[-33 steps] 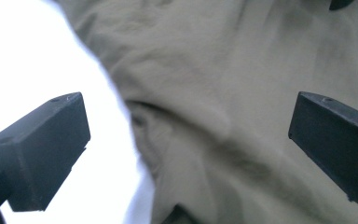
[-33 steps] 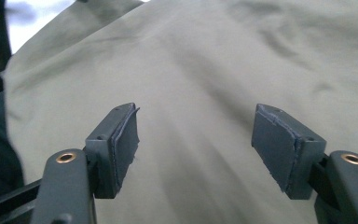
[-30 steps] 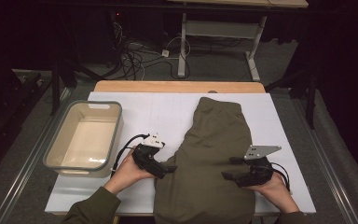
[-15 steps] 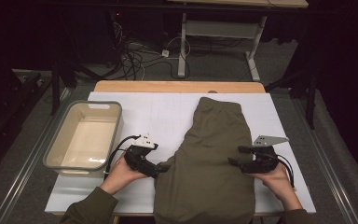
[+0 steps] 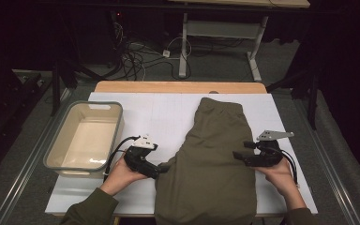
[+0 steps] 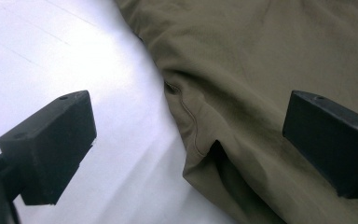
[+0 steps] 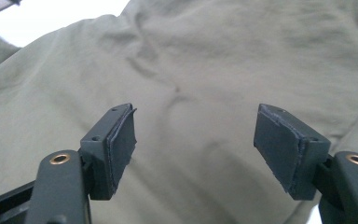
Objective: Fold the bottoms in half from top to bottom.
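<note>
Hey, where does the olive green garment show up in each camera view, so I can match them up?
High view: the olive green garment lies centre-right on the white table cover, between both grippers.
Left gripper view: it takes up the upper right, its hem edge running between the open jaws.
Right gripper view: it spreads across nearly the whole picture, behind the open jaws.
Shared landmark: the white table cover bordering the fabric.

The trousers (image 5: 213, 159) lie on the table (image 5: 164, 112), right of the tub (image 5: 58, 161), a claw at each side.
</note>
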`<state>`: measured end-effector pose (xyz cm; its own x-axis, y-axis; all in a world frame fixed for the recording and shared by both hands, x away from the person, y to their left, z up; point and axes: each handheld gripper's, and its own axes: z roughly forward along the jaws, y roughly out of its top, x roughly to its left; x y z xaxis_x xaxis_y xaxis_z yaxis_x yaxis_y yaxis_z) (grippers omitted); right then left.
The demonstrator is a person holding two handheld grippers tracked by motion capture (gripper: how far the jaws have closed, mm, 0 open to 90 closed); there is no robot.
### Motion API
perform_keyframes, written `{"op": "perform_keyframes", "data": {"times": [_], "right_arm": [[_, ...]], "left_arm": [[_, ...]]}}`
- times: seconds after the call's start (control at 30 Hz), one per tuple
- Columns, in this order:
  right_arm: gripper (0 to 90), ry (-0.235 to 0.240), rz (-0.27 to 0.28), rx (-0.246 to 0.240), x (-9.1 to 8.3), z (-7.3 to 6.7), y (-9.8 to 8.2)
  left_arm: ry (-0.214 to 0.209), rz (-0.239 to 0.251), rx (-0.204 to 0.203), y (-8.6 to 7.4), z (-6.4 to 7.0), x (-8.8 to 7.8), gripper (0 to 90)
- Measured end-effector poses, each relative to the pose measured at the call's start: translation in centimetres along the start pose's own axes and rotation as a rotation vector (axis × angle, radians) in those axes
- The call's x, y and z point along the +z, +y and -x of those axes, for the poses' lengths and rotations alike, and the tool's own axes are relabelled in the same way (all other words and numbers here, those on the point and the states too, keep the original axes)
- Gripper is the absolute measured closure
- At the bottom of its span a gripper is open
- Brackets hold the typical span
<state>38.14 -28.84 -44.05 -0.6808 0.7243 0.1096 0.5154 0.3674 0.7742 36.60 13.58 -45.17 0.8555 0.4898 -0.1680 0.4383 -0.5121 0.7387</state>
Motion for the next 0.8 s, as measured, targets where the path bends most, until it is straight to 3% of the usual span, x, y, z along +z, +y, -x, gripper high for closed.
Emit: {"op": "perform_keyframes", "data": {"times": [0.37,0.6,0.8], "right_arm": [[30.5,-0.057,0.024,0.048,0.5,2.0,1.8],[30.9,-0.102,0.024,0.066,1.5,3.2,2.9],[31.6,-0.112,0.010,0.106,2.8,4.5,4.0]], "left_arm": [[0.014,0.000,0.008,0.0,0.2,-0.1,2.7],[0.014,-0.007,0.009,-0.1,0.1,0.1,2.9],[0.013,-0.004,0.008,-0.1,0.1,0.1,3.1]]}}
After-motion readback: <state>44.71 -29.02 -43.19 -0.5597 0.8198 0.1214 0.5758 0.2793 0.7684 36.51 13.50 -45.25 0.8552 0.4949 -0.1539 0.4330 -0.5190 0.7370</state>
